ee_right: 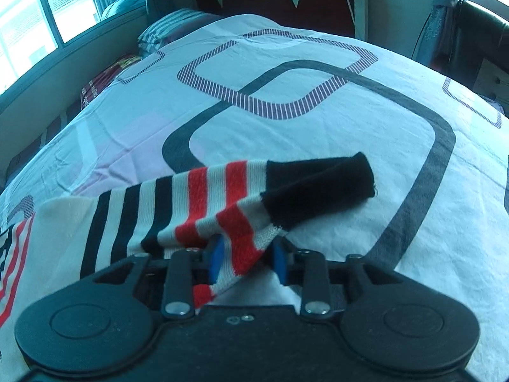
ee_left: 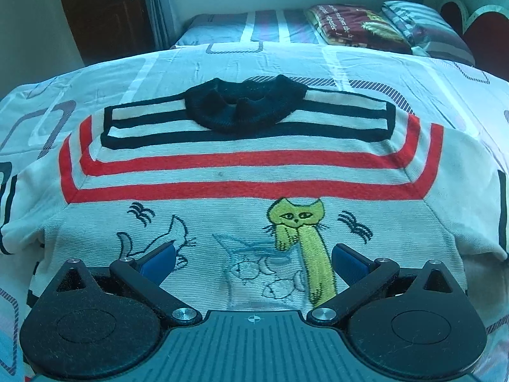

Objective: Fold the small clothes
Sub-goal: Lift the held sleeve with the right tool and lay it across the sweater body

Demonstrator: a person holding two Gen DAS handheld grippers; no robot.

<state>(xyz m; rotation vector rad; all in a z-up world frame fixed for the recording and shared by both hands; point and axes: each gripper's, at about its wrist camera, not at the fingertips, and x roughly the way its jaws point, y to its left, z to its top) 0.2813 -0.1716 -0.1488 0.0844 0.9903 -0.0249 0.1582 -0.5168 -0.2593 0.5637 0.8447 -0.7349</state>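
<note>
Sweater [ee_left: 248, 172], child-sized and striped, lies flat on the bed [ee_left: 366, 60], collar at upper centre of the left view. Its sleeve [ee_right: 222, 203] runs from lower left towards centre right in the right view, black cuff farthest out. Right gripper [ee_right: 248, 259] is nearer the sleeve, fingers clenched on the striped part. Left gripper [ee_left: 253, 262] hovers over the hem, fingers spread wide, holding nothing.

A small white sweater [ee_left: 248, 172] lies flat on the bed [ee_left: 366, 63], its black collar [ee_left: 245, 105] at the far end, red and black stripes below it and a yellow cat [ee_left: 299, 232] embroidered on the front. The left hand-held gripper [ee_left: 254, 262] hovers over the hem, blue pads [ee_left: 348, 262] wide apart.
</note>
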